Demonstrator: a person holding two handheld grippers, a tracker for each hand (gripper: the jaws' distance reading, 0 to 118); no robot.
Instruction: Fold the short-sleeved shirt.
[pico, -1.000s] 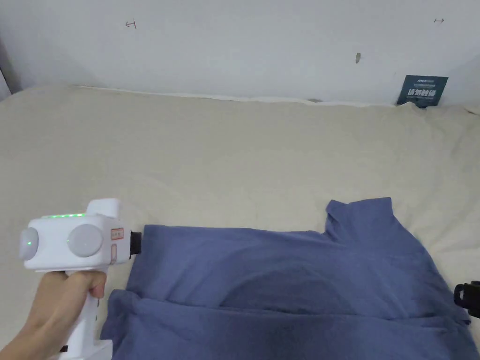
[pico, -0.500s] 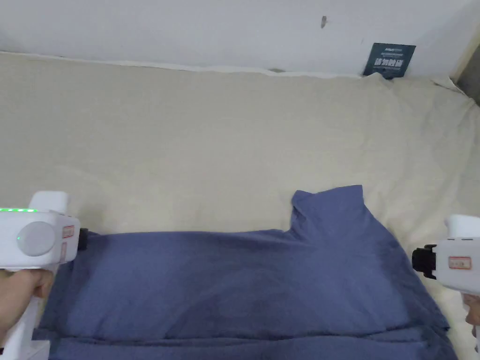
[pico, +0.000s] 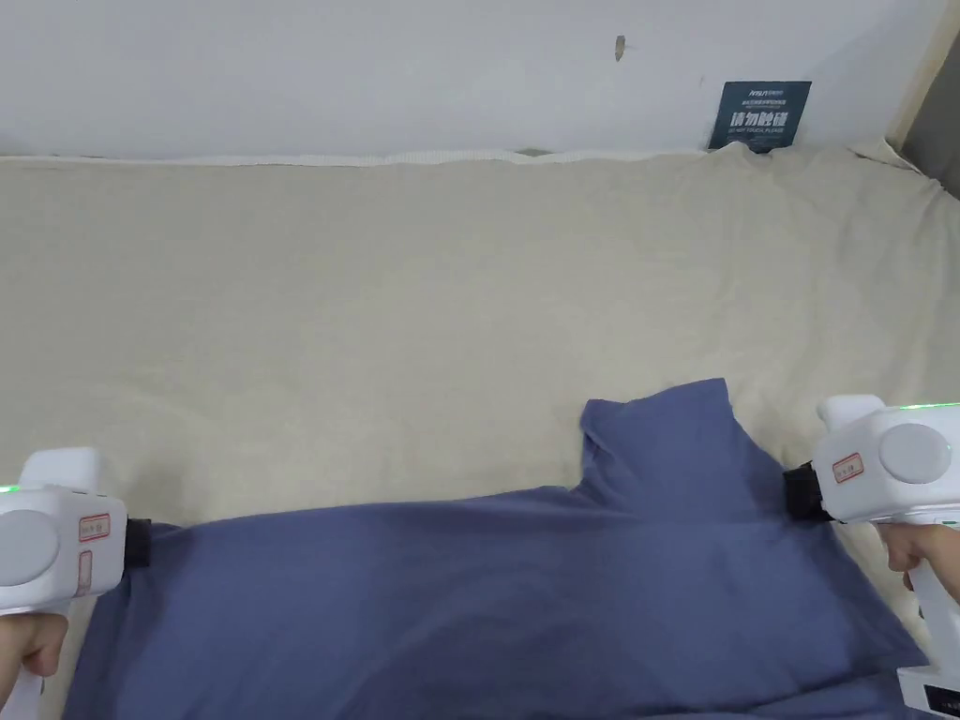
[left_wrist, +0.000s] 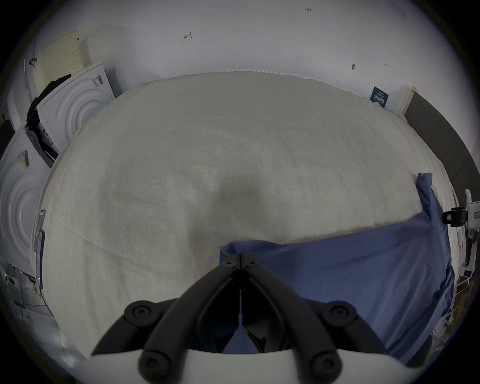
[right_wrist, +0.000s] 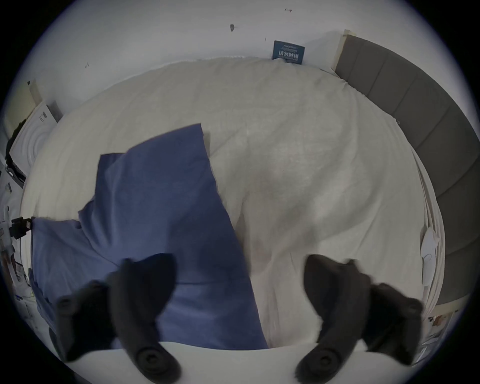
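A: Shirt (pico: 487, 600) position, where was it when you looked down?

B: It lay spread across the near part of the bed (pico: 375, 309), blue on the pale sheet, running sideways between my two hands. One sleeve (pico: 670, 441) stuck up toward the wall (pico: 375, 66) near its right end.

A: And your left gripper (left_wrist: 240, 262)?

B: My left gripper sat at the shirt's far left corner. Its jaws were pressed together with no gap, and the blue cloth was pinched between them; a strip of the fabric showed running back between the jaws in that gripper's own view.

A: The right gripper (right_wrist: 240, 270)?

B: My right gripper had its jaws spread wide, holding nothing. In its own view the shirt's right edge ran under the left jaw and out into the gap, while the right jaw was over bare sheet. From the head view its black tip was just beside the shirt's right edge, below the sleeve; I couldn't tell whether it was touching the cloth.

A: Anything else around?

B: A dark sign (pico: 759, 114) leaned against the wall at the bed's far right corner, well apart from the shirt. A grey padded headboard (right_wrist: 415, 109) ran along the right side, and white appliances (left_wrist: 72, 109) stood off to the left.
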